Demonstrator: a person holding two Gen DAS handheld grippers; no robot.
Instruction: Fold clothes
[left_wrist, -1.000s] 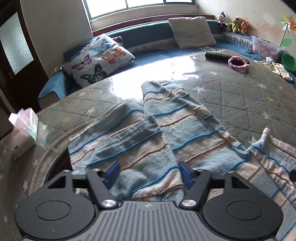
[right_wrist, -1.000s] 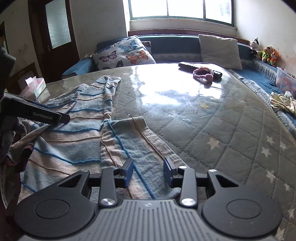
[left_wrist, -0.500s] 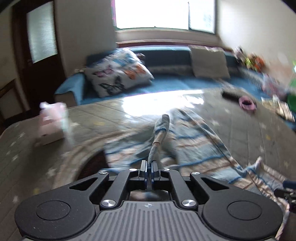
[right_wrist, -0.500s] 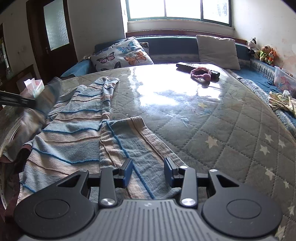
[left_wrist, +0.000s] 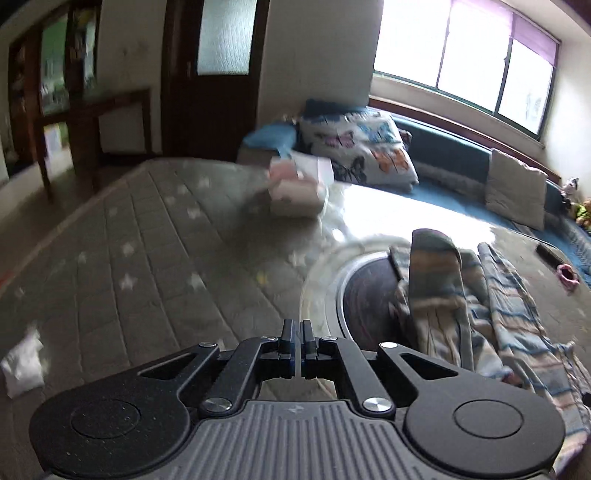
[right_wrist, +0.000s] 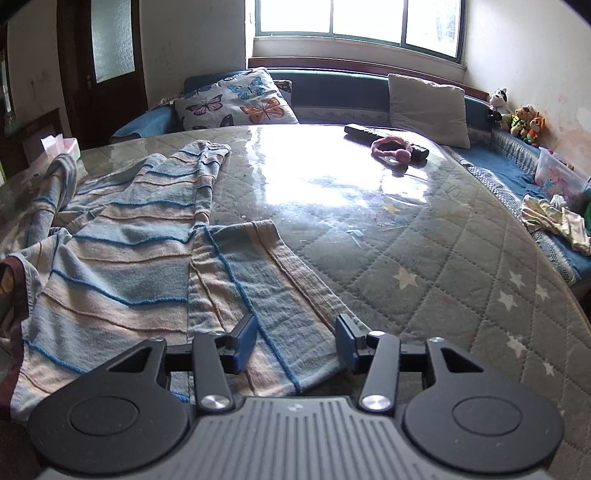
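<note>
A blue and beige striped sweater (right_wrist: 122, 266) lies spread on the left half of the quilted, glass-topped table (right_wrist: 443, 258). One sleeve (right_wrist: 59, 177) arches up off the table at the far left. In the left wrist view that sleeve (left_wrist: 436, 266) runs down behind the right finger of my left gripper (left_wrist: 296, 332), which is shut. No cloth shows past its tips. My right gripper (right_wrist: 295, 339) hovers over the folded-in strip of the sweater near the front edge. Its jaws are opening, with cloth lying under the gap and neither pad pressing on it.
A pink tissue box (left_wrist: 295, 188) stands at the table's far left. A pink hair band (right_wrist: 391, 149) and a black remote (right_wrist: 369, 131) lie at the back. A crumpled white scrap (left_wrist: 22, 365) sits left. A bench with a butterfly pillow (right_wrist: 236, 99) rings the table.
My left gripper shut on the sleeve, then swung left and rolled, dragging the sleeve up into an arch. My right gripper stayed put and its jaws widened.
</note>
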